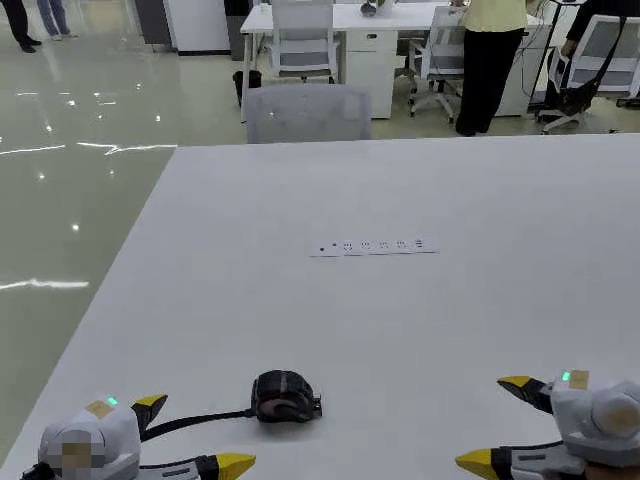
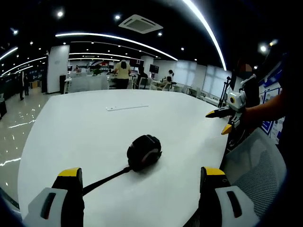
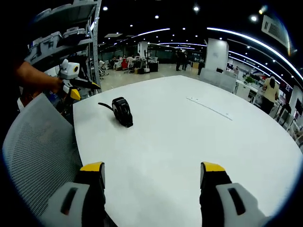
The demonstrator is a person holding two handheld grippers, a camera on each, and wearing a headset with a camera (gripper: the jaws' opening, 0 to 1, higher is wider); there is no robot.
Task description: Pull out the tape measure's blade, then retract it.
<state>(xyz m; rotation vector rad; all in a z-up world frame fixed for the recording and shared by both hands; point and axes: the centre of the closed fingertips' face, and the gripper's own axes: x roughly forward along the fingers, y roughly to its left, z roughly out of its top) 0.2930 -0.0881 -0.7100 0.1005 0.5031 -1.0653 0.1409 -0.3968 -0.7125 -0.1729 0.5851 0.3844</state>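
The tape measure [image 1: 284, 396] lies on the white bench [image 1: 450, 330] close to its near edge, just ahead of the left tongs [image 1: 192, 432], whose jaws are spread wide. Its black strap [image 1: 195, 420] trails back toward one of those jaws. The right tongs [image 1: 494, 422], also spread, hover at the near edge, well apart from the tape measure. A socket strip [image 1: 375, 245] sits mid-bench.
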